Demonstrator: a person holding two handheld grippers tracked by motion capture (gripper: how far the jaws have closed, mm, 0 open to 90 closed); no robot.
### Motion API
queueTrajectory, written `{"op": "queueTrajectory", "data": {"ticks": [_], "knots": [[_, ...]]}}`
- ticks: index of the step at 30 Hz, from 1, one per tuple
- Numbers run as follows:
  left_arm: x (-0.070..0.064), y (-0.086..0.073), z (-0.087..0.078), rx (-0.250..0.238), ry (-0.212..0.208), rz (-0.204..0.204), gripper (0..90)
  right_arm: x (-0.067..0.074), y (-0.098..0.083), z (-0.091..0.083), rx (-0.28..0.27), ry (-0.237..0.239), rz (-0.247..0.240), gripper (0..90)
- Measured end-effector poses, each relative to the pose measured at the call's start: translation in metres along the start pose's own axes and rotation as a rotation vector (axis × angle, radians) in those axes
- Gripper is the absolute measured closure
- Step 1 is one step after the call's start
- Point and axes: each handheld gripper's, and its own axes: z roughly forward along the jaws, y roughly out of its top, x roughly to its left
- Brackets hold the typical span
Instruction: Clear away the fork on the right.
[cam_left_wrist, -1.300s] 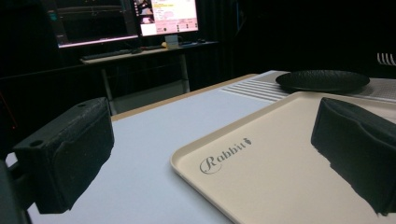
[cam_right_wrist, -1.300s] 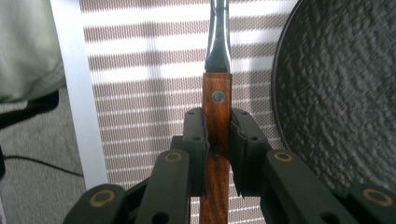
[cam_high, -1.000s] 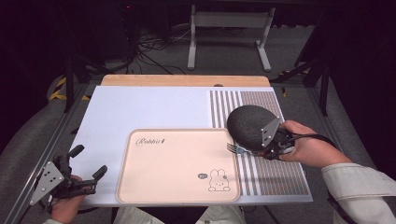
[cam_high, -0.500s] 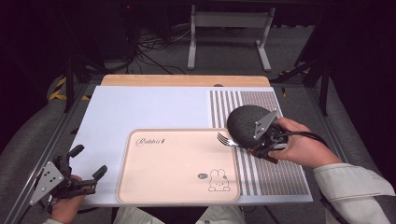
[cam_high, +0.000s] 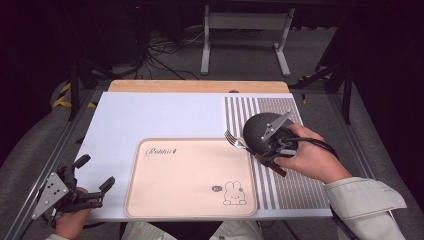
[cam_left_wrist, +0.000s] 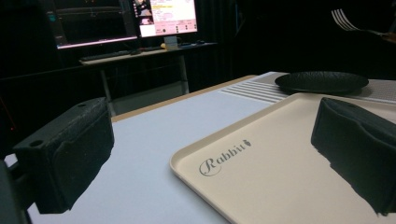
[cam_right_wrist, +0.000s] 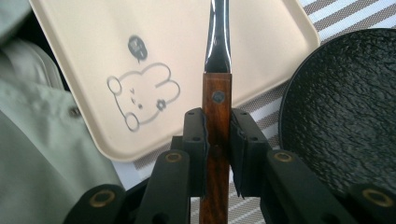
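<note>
One fork (cam_right_wrist: 218, 70), wooden-handled with a steel neck, clamped by its handle between the pads of the right tool (cam_high: 270, 150) and carried above the bench (cam_high: 150, 115), tines (cam_high: 230, 136) aimed toward nine o'clock over the right edge of the tray (cam_high: 165, 200). Seen in the right gripper view with both black jaws pressed flat on either side of the brown handle, a single rivet showing just above the grip. Visible again at the top right of the left gripper view, tines (cam_left_wrist: 343, 18) raised against the dark background.

One black round plate (cam_high: 257, 131) directly under and behind the right tool, resting on the striped placemat (cam_high: 295, 190) at about three o'clock of the tray. One beige tray, flat on the bench at centre, bearing one "Rabbit" script mark at its ten o'clock corner and one rabbit drawing (cam_high: 234, 192) near its five o'clock corner. One striped placemat, lying along the right side of the white bench top, just beside the tray.

Left tool (cam_high: 92, 175) held low at the bench's seven o'clock corner, well apart from the tray, jaws spread wide with nothing between them. One grey three-cornered plate (cam_high: 50, 189) on its top. Two hands in play, one per tool, pale sleeve (cam_high: 365, 200) at five o'clock.
</note>
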Motion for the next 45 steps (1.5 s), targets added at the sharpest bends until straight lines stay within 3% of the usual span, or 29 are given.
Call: {"op": "queueTrajectory", "data": {"ticks": [1,4,10,14,22,28,36,45], "knots": [[0.000,0.000,0.000,0.000,0.000,0.000,0.0,0.000,0.000,0.000,0.000,0.000,0.000,78.1],[0.000,0.000,0.000,-0.001,0.000,0.000,0.0,0.005,0.007,-0.001,-0.034,0.000,0.094,78.1],[0.000,0.000,0.000,-0.002,-0.001,0.001,0.0,0.013,0.014,0.003,-0.029,-0.022,0.146,78.1],[0.000,0.000,0.000,-0.004,-0.002,0.000,0.0,0.020,0.019,0.009,-0.027,-0.054,0.215,78.1],[0.001,0.000,0.001,-0.001,-0.004,0.005,0.0,0.025,0.023,0.019,-0.035,-0.074,0.322,78.1],[0.001,0.000,0.001,-0.002,-0.004,0.004,0.0,0.030,0.027,0.030,-0.030,-0.067,0.386,78.1],[0.001,0.001,0.002,-0.004,-0.008,0.003,0.0,0.031,0.030,0.043,-0.015,-0.120,0.451,78.1],[0.001,0.001,0.002,-0.008,-0.009,0.005,0.0,0.034,0.034,0.061,-0.019,-0.082,0.493,78.1]]}}
